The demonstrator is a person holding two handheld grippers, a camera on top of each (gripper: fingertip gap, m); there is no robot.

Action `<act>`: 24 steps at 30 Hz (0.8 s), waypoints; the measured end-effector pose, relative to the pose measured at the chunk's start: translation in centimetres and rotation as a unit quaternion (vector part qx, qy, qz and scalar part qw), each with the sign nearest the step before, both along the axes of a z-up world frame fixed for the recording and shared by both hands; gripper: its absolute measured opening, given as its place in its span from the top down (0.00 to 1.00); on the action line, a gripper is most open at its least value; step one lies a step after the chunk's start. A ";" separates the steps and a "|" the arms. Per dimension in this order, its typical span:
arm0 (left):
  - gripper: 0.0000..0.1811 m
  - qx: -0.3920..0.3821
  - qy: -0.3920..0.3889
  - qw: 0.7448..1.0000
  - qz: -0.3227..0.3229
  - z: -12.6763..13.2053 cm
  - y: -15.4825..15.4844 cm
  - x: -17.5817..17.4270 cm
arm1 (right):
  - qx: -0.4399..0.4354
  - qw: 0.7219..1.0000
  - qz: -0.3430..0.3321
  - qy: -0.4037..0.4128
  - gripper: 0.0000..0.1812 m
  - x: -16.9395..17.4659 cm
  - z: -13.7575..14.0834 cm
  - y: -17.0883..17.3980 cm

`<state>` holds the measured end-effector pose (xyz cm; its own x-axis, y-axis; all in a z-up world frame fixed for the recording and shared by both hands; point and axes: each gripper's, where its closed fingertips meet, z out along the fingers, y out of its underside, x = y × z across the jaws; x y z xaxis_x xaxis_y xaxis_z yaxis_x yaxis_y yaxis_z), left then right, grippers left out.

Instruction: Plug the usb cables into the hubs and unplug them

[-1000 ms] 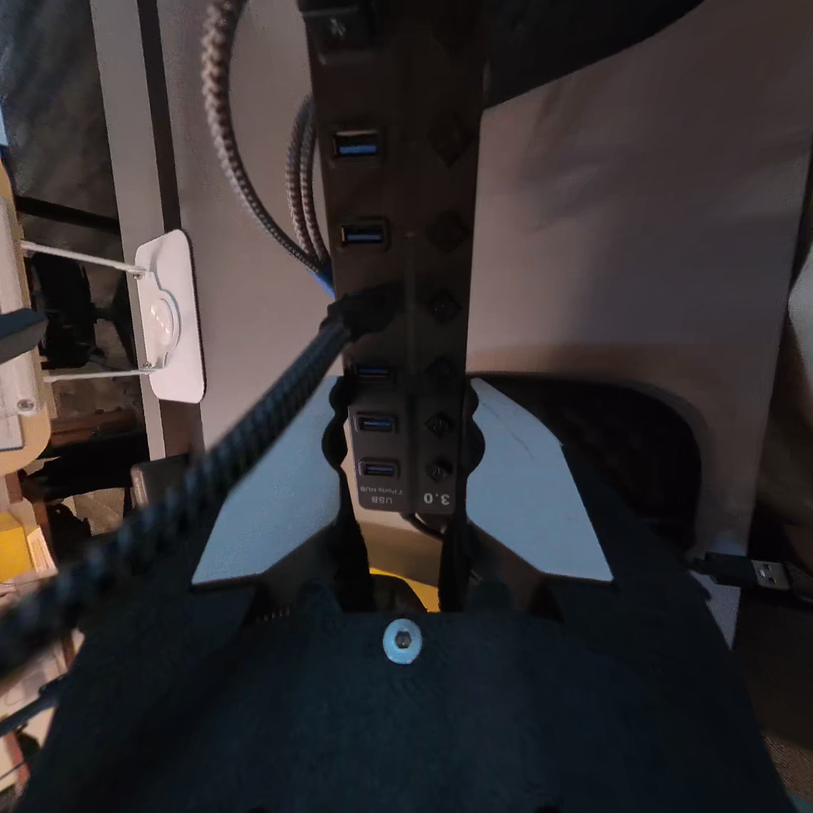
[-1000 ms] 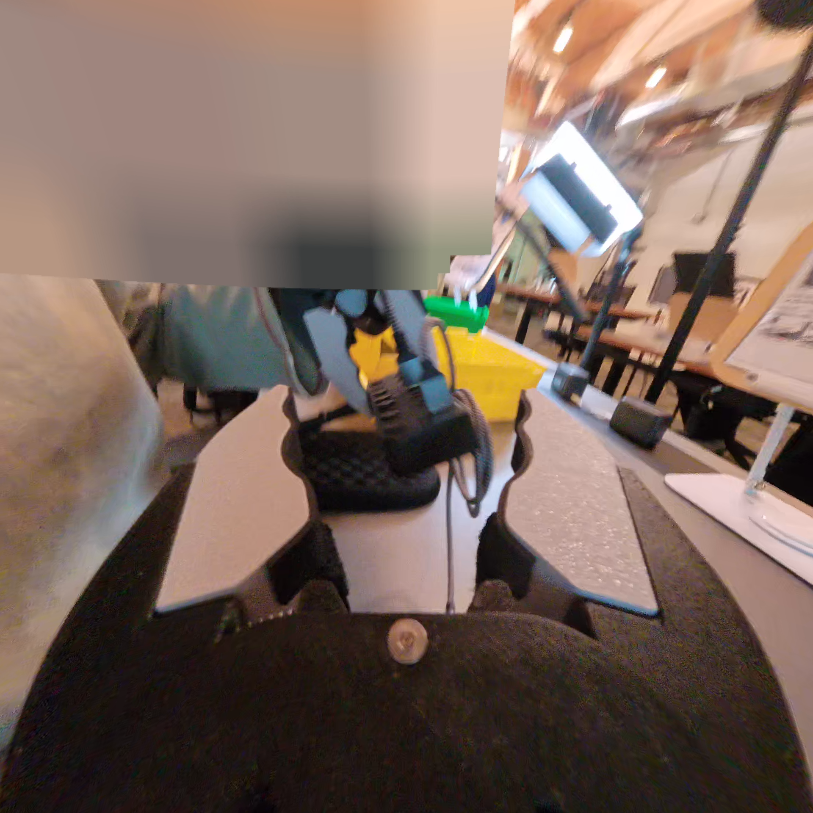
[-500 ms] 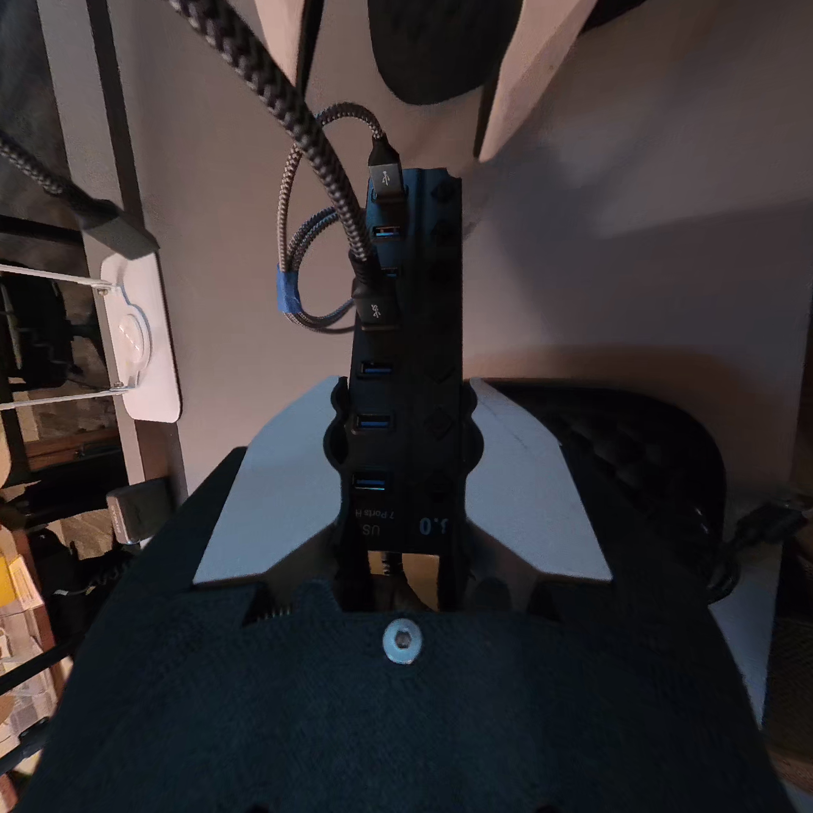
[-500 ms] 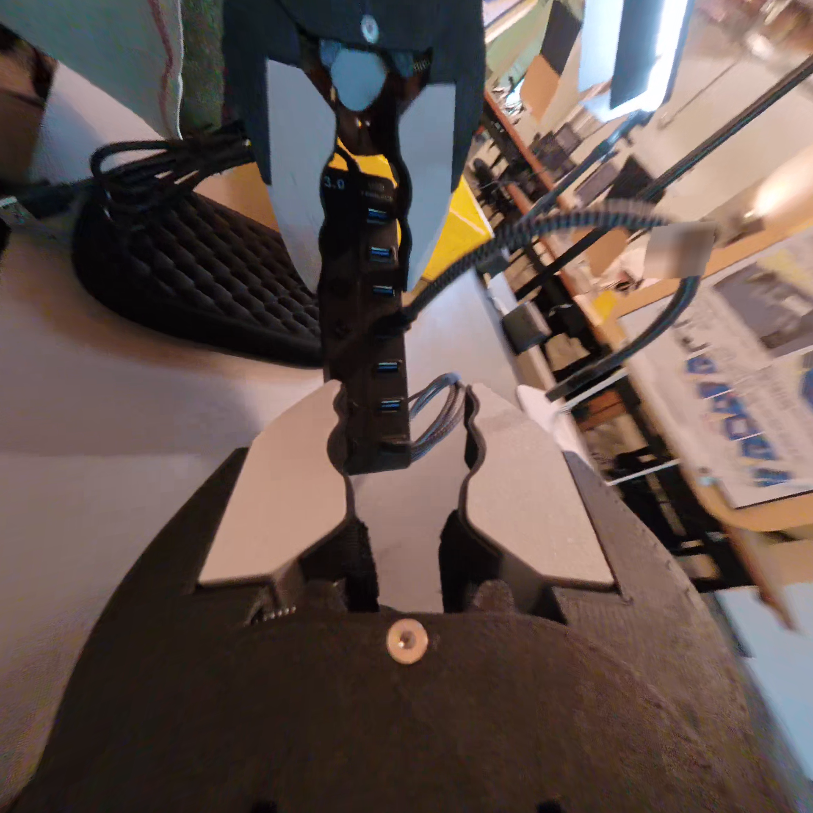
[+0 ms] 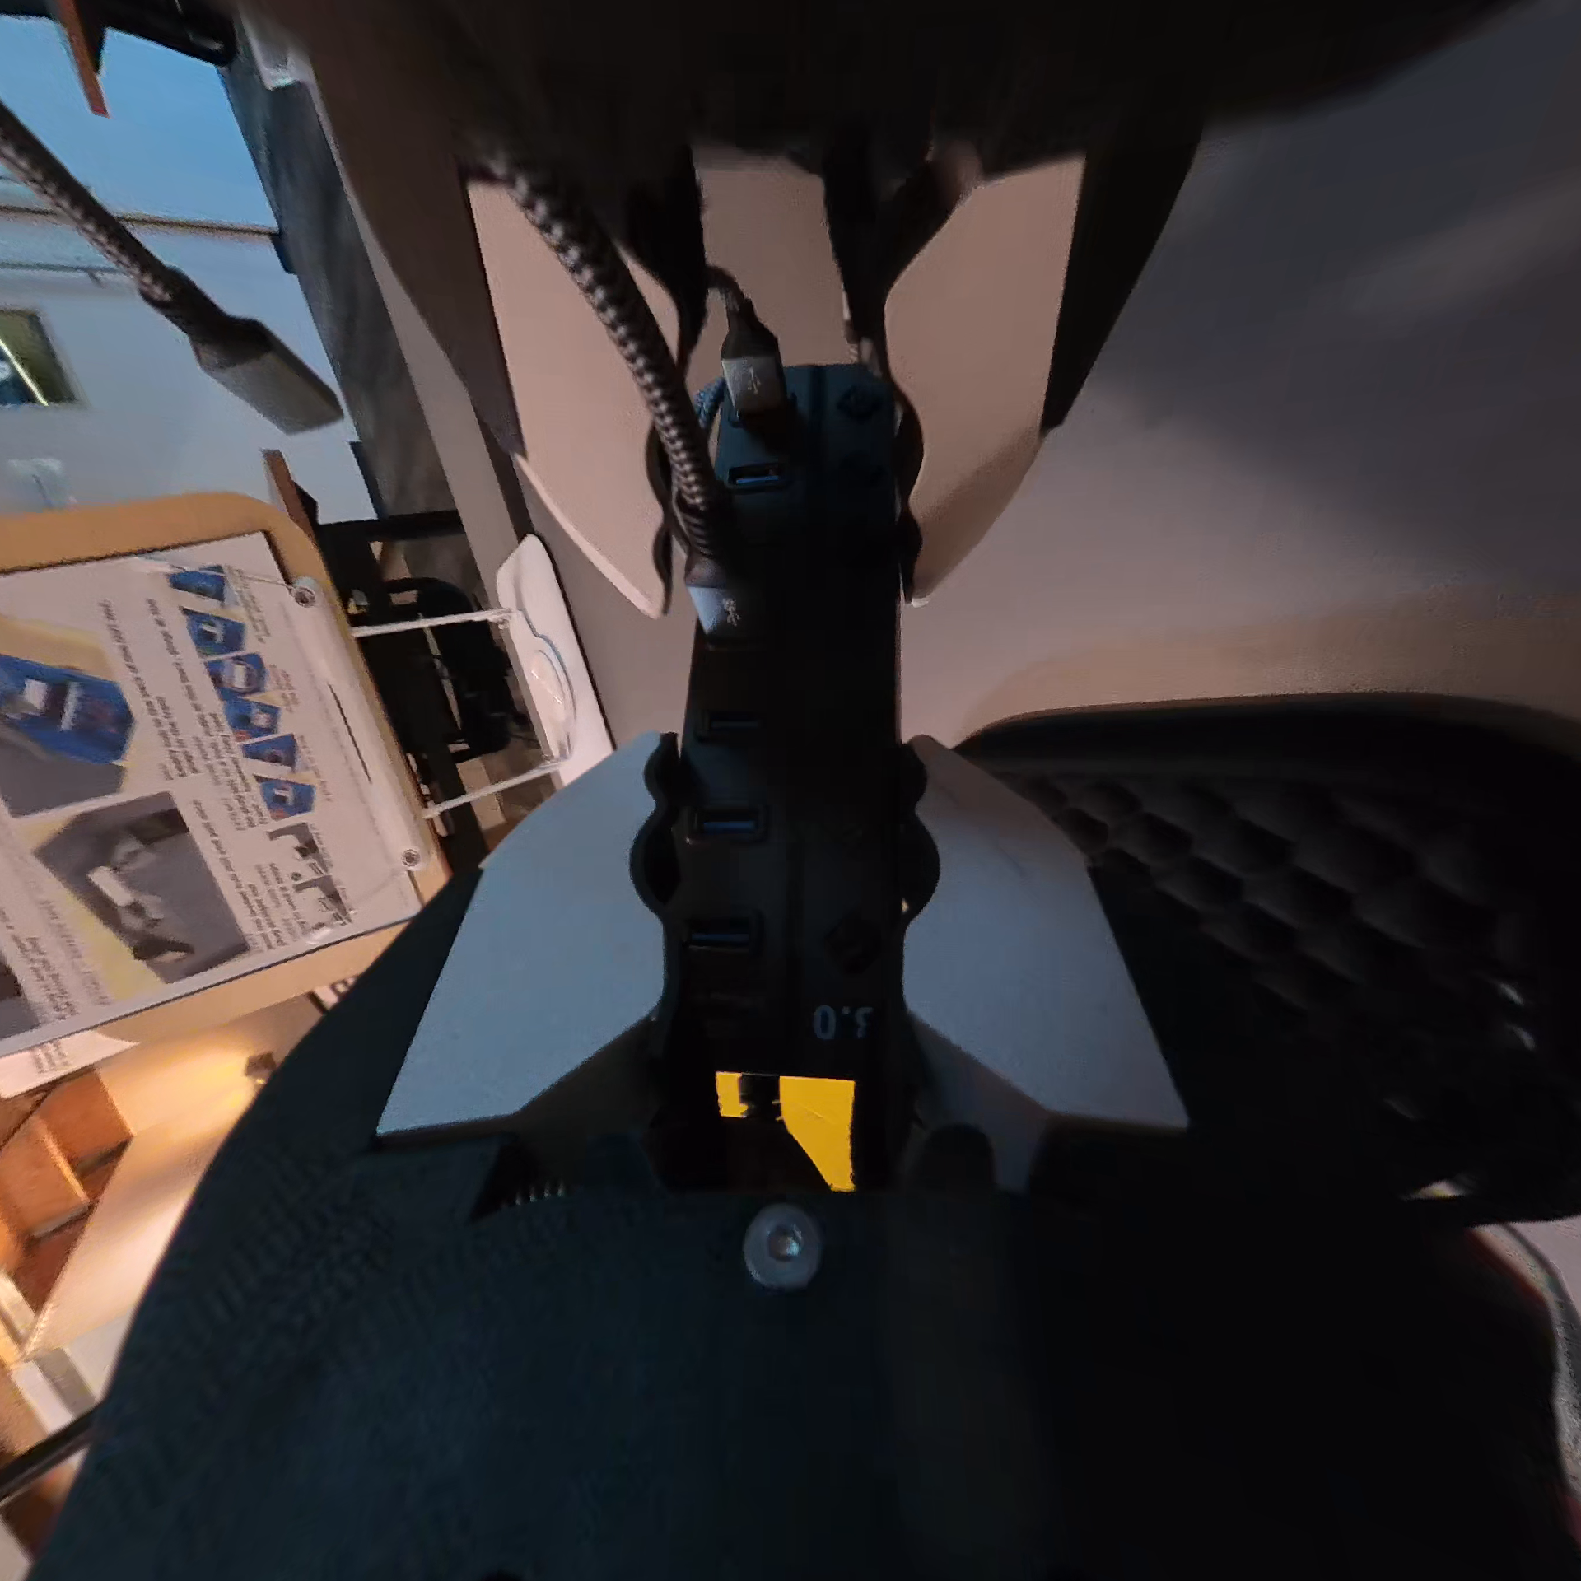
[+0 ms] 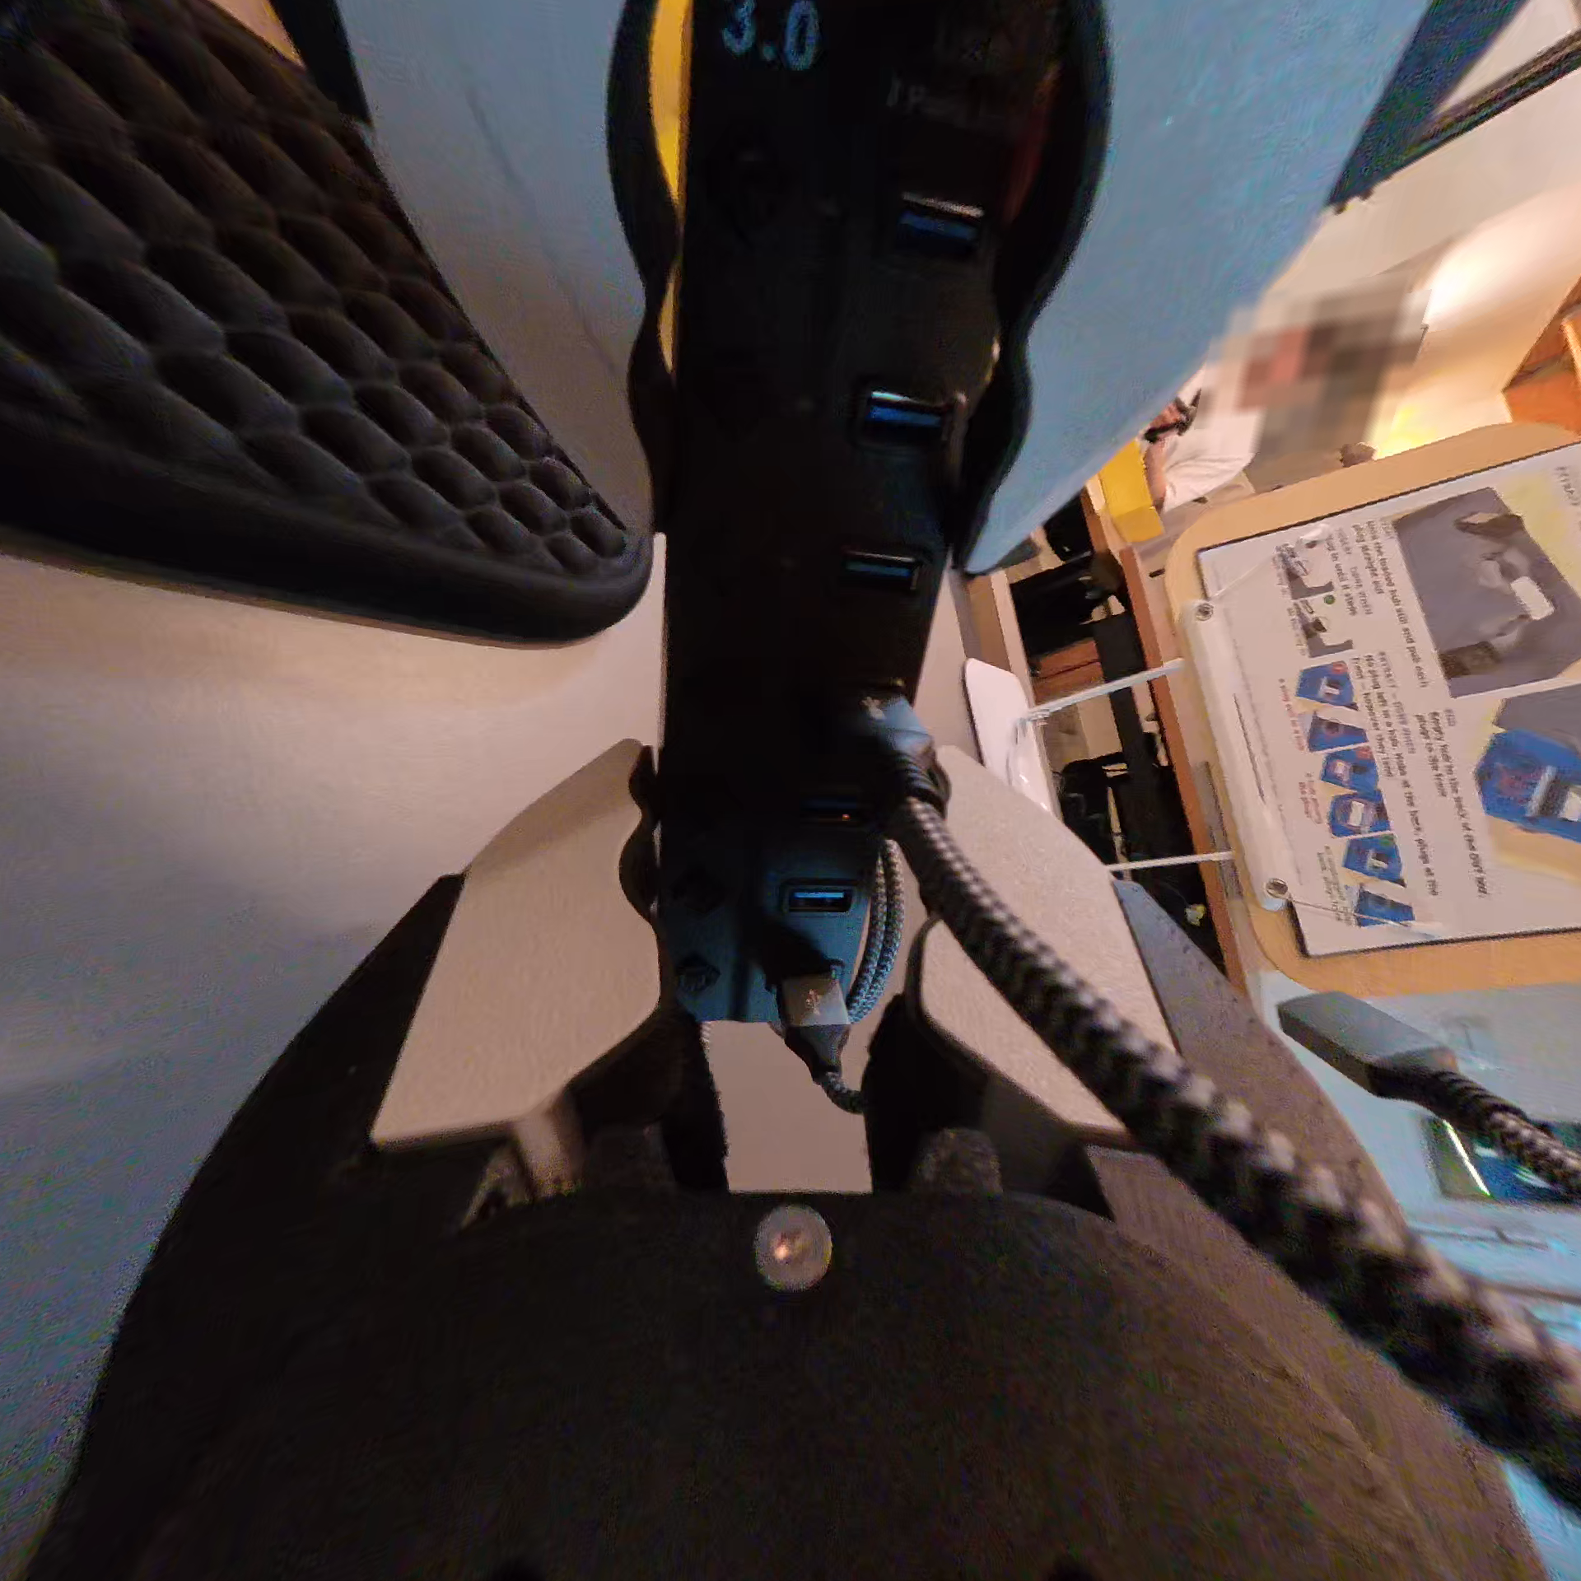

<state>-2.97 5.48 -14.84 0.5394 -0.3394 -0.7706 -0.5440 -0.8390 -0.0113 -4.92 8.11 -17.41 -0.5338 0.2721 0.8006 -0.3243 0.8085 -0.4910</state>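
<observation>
Hub (image 5: 791, 770), black and long, is held above the surface (image 6: 257, 727) at both ends: left claw (image 5: 787, 821) is closed on one end, right claw (image 6: 783, 864) on the other. Two braided cables (image 6: 1027, 967) are plugged in near the right claw.

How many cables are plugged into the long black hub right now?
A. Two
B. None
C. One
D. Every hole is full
A: the hub has one braided cable's plug seated partway along it and a second plug at the end port, while the other ports between and beyond them sit open and blue.
</observation>
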 end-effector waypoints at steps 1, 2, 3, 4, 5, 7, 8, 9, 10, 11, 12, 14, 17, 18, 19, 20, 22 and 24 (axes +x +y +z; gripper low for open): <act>0.73 -0.005 0.004 1.000 -0.005 0.0 0.1 0.1 | 0.002 1.000 0.006 -0.004 0.69 0.0 -0.3 -0.1; 0.73 -0.010 0.011 1.000 -0.008 0.0 0.1 0.0 | 0.001 1.000 0.009 0.001 0.69 0.0 -0.3 -0.1; 0.73 -0.011 0.021 1.000 -0.012 0.1 0.1 0.0 | -0.008 1.000 0.011 0.010 0.69 0.0 -0.1 -0.1; 0.73 -0.007 0.027 0.999 -0.019 0.3 0.1 0.0 | -0.025 0.999 0.018 0.012 0.70 0.0 0.1 -0.1; 0.72 0.015 0.023 0.999 -0.029 0.9 0.4 0.3 | -0.045 0.999 0.028 0.010 0.70 0.1 0.3 0.1; 0.66 0.098 0.009 0.994 -0.049 3.7 1.0 1.2 | -0.082 0.996 0.039 0.003 0.70 0.4 0.7 0.8; 0.61 0.145 -0.006 0.988 -0.061 5.6 1.0 1.8 | -0.100 0.994 0.045 -0.006 0.70 0.6 1.0 1.1; 0.57 0.199 -0.026 0.976 -0.079 7.6 0.8 2.5 | -0.123 0.991 0.051 -0.014 0.70 0.8 1.3 1.4; 0.55 0.266 -0.049 0.957 -0.107 9.8 0.5 3.3 | -0.151 0.987 0.059 -0.023 0.70 1.1 1.7 1.7; 0.55 0.341 -0.075 0.926 -0.142 12.2 0.0 4.2 | -0.183 0.980 0.071 -0.033 0.70 1.5 2.2 1.9; 0.56 0.417 -0.105 0.885 -0.177 14.3 -0.9 5.0 | -0.219 0.971 0.086 -0.044 0.70 1.9 2.8 2.0; 0.57 0.550 -0.180 0.787 -0.212 16.7 -3.3 4.7 | -0.288 0.946 0.126 -0.076 0.70 2.8 4.0 2.0; 0.61 0.604 -0.344 0.692 -0.195 13.2 -4.1 2.2 | -0.344 0.912 0.189 -0.121 0.70 4.6 5.4 1.2; 0.62 0.604 -0.380 0.678 -0.180 11.3 -3.4 1.4 | -0.351 0.904 0.206 -0.133 0.70 5.1 5.7 0.8; 0.62 0.593 -0.402 0.673 -0.183 9.6 -2.4 1.5 | -0.353 0.898 0.219 -0.145 0.70 5.6 5.8 0.3; 0.62 0.582 -0.412 0.673 -0.197 8.4 -1.3 2.1 | -0.351 0.895 0.228 -0.157 0.70 5.9 5.8 -0.1; 0.58 0.566 -0.429 0.664 -0.234 7.5 0.8 4.0 | -0.334 0.896 0.233 -0.175 0.70 6.3 5.3 -0.8; 0.54 0.553 -0.446 0.659 -0.247 6.9 2.6 5.4 | -0.311 0.902 0.231 -0.190 0.70 6.5 4.6 -1.4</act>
